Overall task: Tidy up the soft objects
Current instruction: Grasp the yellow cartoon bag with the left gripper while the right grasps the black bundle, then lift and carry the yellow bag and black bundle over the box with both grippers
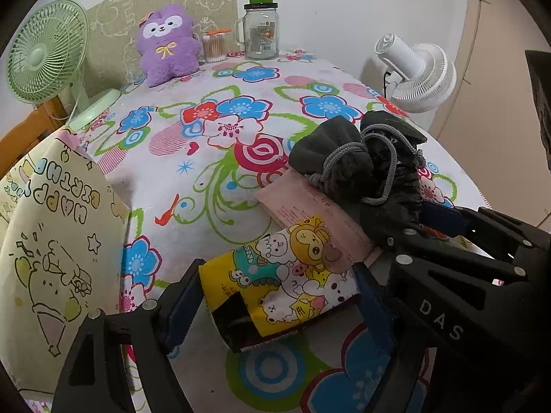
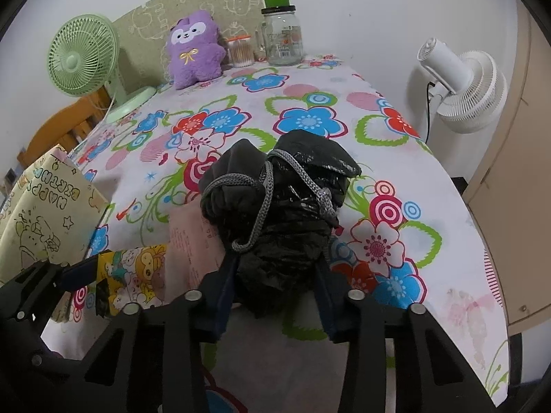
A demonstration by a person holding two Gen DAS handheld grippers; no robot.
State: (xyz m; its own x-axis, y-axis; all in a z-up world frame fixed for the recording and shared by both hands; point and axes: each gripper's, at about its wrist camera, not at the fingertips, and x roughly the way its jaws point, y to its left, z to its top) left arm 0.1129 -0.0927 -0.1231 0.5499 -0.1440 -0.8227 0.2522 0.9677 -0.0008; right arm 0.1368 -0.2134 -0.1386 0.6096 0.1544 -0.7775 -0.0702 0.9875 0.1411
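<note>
Here, a floral tablecloth (image 2: 310,79) — white wall (image 2: 361,7) behind.

The left gripper (image 1: 279,296) angles downward, jaws wide. The right gripper (image 2: 275,289) tilts down too, jaws partly closed.

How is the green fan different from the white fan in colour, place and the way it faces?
The green fan is pale green; the white fan is white. The green fan stands at the far left corner of the flowered table; the white fan is beside the right edge. The green fan's grille faces toward the camera; the white fan shows its back and tilts downward. Both are small fans with round grilles.
</note>
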